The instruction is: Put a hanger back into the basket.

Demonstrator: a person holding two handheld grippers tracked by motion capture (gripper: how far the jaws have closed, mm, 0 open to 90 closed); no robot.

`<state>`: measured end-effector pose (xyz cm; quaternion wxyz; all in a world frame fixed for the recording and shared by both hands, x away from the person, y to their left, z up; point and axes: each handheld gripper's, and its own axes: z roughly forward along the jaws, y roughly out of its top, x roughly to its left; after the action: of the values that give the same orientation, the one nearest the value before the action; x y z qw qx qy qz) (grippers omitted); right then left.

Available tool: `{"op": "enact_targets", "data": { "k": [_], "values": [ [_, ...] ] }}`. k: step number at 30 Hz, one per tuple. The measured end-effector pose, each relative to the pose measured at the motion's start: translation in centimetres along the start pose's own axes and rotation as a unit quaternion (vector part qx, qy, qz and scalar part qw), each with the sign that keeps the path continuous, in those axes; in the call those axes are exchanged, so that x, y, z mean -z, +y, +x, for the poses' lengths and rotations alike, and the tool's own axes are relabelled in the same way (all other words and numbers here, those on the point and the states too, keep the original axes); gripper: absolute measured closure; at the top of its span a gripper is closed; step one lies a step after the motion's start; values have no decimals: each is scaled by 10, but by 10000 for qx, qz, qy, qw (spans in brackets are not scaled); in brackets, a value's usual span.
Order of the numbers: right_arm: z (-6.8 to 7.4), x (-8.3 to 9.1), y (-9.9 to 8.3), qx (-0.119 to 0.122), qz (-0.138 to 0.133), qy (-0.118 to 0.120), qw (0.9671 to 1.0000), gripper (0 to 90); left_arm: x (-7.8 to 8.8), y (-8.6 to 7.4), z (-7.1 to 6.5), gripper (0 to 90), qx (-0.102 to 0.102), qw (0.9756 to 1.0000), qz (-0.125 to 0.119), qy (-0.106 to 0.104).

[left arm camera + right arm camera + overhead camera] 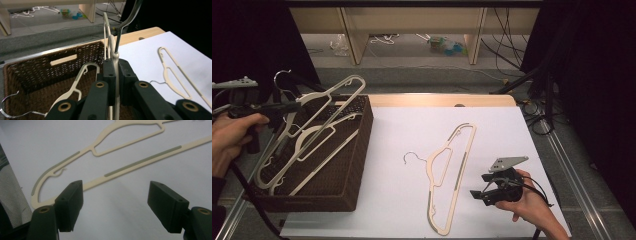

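In the high view my left gripper [292, 106] is at the far left, over the left rim of a brown wicker basket [357, 165]. It is shut on the neck of a cream plastic hanger [348, 86] whose metal hook [282, 75] points up. The left gripper view has the jaws [116, 68] clamped on that hanger [112, 41] just below the hook. A second cream hanger [318, 131] lies in the basket. A third cream hanger [452, 175] lies flat on the white sheet. My right gripper [483, 192] rests beside it, open, with nothing between its jaws [115, 205] and the hanger [130, 168] just ahead.
The white sheet [412, 130] covers a wooden table [437, 100]. Black curtains stand on both sides, and cables lie on the floor at the right. Wooden furniture legs [354, 40] and some clutter [447, 46] are on the floor beyond the table.
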<state>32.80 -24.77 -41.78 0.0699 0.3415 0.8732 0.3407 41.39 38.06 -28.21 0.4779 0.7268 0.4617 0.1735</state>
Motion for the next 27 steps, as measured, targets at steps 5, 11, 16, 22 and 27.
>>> {"op": "enact_targets", "data": {
  "k": [5, 11, 16, 22, 27],
  "values": [
    [0, 0, 0, -74, 19, 13, 10000, 299, -3, -10, 8, 855, -56, 9999, 131, 6],
    [-2, -2, 0, 88, -66, -17, 9999, 299, -6, -24, 13, 854, -101, 9999, 119, -37],
    [0, -2, -1, -71, -29, 12, 10000, 299, -10, -31, 15, 855, -167, 9996, 208, -16],
    [-1, -2, 0, 5, -62, -9, 10000, 299, -22, -46, 14, 854, -58, 9995, 287, -107],
    [1, -1, 0, -72, 4, 28, 10000, 299, -34, -54, 17, 853, 69, 9989, 456, -76]
  ]
}}
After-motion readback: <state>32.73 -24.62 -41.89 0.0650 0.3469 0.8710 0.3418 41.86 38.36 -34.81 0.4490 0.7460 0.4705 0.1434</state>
